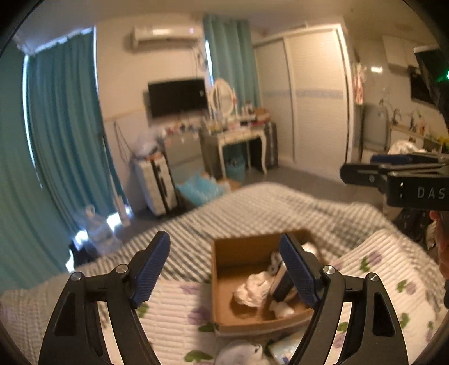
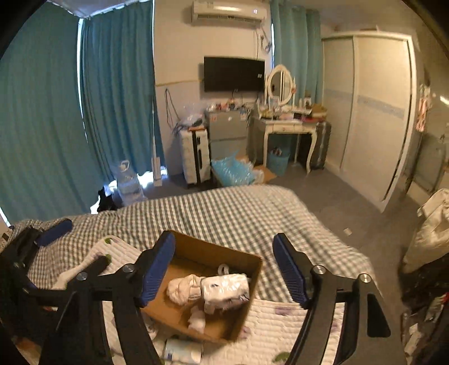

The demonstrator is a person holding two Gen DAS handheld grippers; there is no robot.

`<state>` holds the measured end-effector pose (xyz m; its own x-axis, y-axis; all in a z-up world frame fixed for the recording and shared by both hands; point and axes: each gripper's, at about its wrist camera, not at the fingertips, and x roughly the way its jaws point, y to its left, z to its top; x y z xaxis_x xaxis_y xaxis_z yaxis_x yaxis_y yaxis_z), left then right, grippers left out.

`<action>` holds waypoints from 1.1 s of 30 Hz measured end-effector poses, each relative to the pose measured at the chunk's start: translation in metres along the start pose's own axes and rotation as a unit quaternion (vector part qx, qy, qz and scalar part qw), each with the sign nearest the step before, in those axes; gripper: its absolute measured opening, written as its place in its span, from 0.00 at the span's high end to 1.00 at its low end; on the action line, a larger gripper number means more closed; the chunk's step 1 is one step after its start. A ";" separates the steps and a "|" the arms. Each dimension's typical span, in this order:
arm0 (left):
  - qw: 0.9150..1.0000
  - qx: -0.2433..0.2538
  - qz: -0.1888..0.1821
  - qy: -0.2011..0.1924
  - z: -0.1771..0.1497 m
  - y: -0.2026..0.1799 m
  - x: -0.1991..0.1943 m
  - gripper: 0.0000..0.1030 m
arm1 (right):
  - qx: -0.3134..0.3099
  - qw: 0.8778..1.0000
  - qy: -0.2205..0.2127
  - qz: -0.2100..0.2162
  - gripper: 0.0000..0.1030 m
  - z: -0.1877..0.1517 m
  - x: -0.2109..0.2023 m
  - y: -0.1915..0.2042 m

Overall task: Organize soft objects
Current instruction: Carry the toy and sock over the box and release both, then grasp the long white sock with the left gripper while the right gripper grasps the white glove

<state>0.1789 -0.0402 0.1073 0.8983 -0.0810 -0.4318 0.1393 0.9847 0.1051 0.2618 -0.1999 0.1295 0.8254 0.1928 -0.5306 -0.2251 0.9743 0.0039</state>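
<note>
A cardboard box (image 2: pixel 247 283) sits on a quilted pad (image 2: pixel 280 323) at the bed's (image 2: pixel 238 213) near end. Rolled cloths (image 2: pixel 182 289) and a packet (image 2: pixel 226 289) lie inside it; another packet (image 2: pixel 182 351) lies before it.

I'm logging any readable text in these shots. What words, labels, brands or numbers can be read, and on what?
"DAS": white letters on the black body of the right claw, cut off by the frame edge.
Printed pack in the cardboard box: dark marks, too blurred to read.
Air conditioner: small lit display, unreadable.
</note>
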 end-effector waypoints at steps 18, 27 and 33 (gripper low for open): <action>0.999 0.024 -0.008 0.041 -0.071 0.014 -0.048 0.10 | -0.023 0.999 0.028 0.033 0.06 -0.111 -0.070 0.060; 0.988 0.036 -0.027 0.145 -0.167 0.005 0.028 0.10 | -0.028 0.986 0.157 0.057 0.16 -0.218 0.049 0.074; 0.984 0.054 -0.039 0.167 -0.204 0.000 0.053 0.10 | 0.010 0.968 0.241 0.066 0.29 -0.273 0.113 0.069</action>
<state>0.1414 -0.0128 -0.0979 0.6987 -0.0820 -0.7107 0.2610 0.9542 0.1464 0.1984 -0.1428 -0.1623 0.4518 0.2434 -0.8583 -0.2977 0.9480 0.1122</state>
